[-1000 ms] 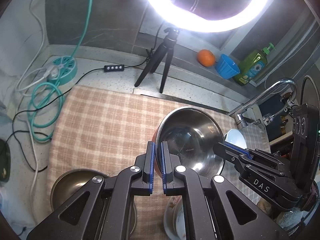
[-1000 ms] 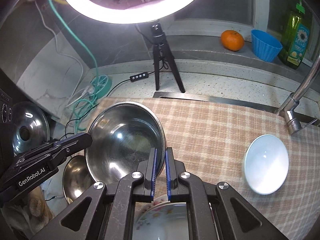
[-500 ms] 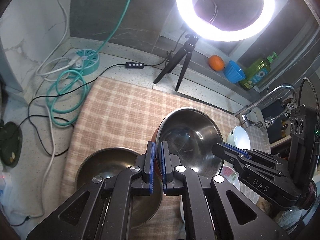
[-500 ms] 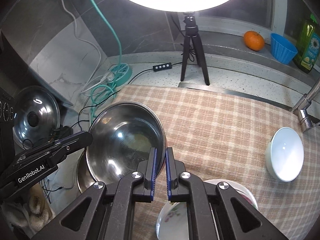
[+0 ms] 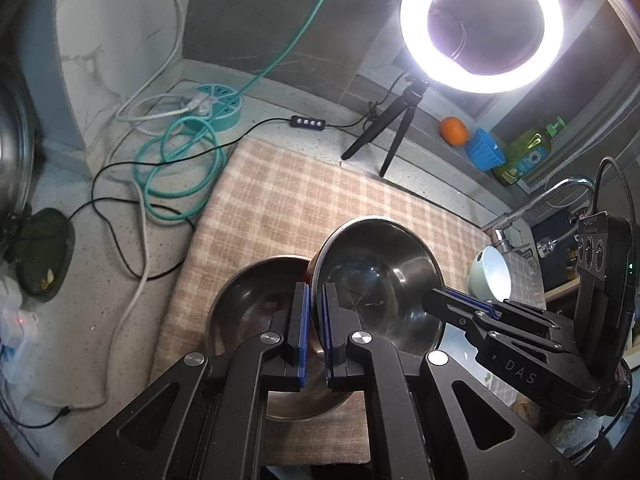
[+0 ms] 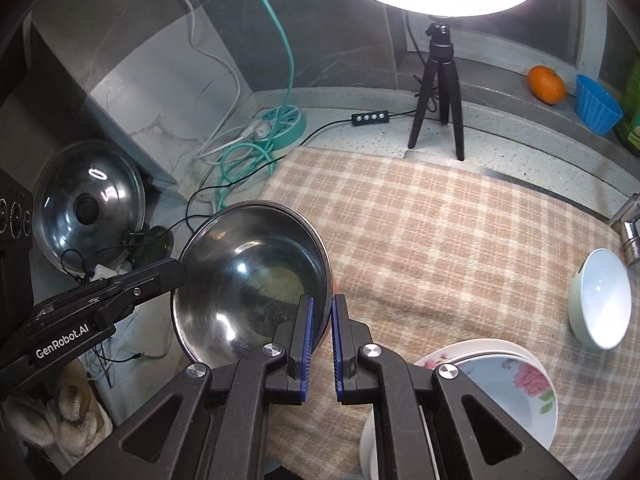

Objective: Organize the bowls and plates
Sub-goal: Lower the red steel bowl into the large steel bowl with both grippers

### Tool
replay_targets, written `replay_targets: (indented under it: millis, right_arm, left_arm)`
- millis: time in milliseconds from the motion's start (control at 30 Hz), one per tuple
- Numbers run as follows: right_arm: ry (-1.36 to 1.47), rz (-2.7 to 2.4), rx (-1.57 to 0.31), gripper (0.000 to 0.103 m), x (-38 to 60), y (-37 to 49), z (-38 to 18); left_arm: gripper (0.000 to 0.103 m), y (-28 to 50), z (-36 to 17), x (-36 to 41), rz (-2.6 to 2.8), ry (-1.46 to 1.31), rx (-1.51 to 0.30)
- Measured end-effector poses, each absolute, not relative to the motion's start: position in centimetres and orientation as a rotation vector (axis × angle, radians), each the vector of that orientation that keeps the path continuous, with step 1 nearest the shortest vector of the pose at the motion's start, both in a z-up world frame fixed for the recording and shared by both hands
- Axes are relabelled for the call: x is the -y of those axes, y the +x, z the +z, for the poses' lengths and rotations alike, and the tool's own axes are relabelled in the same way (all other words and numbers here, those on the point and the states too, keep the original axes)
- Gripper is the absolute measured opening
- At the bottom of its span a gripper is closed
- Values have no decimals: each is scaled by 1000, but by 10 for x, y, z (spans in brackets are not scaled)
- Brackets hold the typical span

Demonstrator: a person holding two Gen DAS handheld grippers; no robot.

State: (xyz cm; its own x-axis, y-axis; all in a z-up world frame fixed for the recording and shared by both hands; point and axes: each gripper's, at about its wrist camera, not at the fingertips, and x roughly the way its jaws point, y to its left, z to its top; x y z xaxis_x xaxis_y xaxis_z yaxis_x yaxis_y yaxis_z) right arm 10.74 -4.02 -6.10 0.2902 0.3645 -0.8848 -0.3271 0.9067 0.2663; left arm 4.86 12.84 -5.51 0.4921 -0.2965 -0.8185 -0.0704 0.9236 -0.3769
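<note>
Two grippers — left (image 5: 314, 332) and right (image 6: 320, 344) — each clamp opposite rims of the steel bowl (image 6: 252, 276), held tilted above a second bowl (image 5: 256, 312). Stiff, light, slick — rim holds suit it.

Your floral plates (image 6: 520, 384) — near rim cut by the frame edge, partly behind the right tool's arms; lower steel bowl (image 5: 256, 304) half hidden by the held bowl (image 5: 380, 280).

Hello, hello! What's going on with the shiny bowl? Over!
Left gripper and right gripper both shut on the steel bowl's rim, bowl lifted. Second steel bowl sits beneath. Nothing in the way.
</note>
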Motion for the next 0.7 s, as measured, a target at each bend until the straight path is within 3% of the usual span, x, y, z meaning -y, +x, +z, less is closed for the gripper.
replay_targets:
  millis: [700]
  right_arm:
    - [-91,479,-1278,8,-4,97,-119]
  left_arm:
    - [5,37,-113,-151,-43,-384,-1169]
